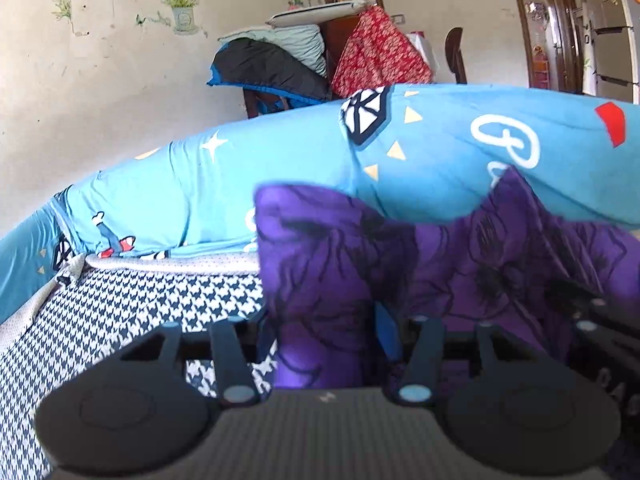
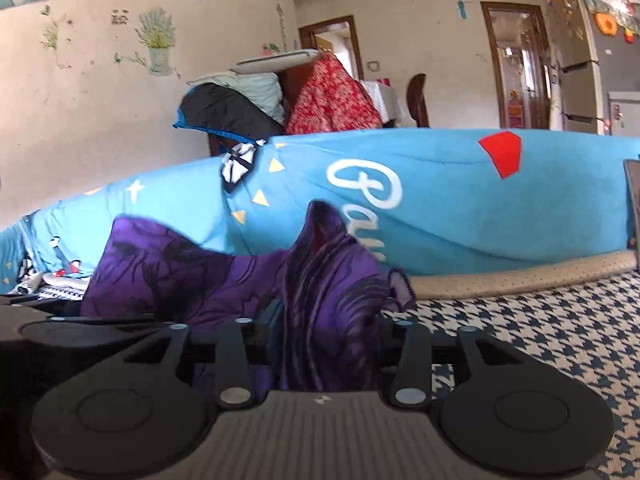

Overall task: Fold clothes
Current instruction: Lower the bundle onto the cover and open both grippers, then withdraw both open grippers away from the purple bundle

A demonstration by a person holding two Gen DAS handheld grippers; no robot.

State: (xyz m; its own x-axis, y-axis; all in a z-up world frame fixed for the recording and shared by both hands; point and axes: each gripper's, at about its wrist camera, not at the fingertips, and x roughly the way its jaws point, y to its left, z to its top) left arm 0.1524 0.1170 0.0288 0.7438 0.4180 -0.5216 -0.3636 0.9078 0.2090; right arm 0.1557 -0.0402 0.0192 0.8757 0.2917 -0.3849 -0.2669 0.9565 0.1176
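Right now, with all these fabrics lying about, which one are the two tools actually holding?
The purple cloth with dark flower outlines. Both the left tool and right tool pinch it; the blue patterned quilt and the houndstooth cover lie untouched.

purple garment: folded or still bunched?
Bunched, not folded. The purple garment hangs crumpled between the left claw and right claw, peaking above the houndstooth sheet.
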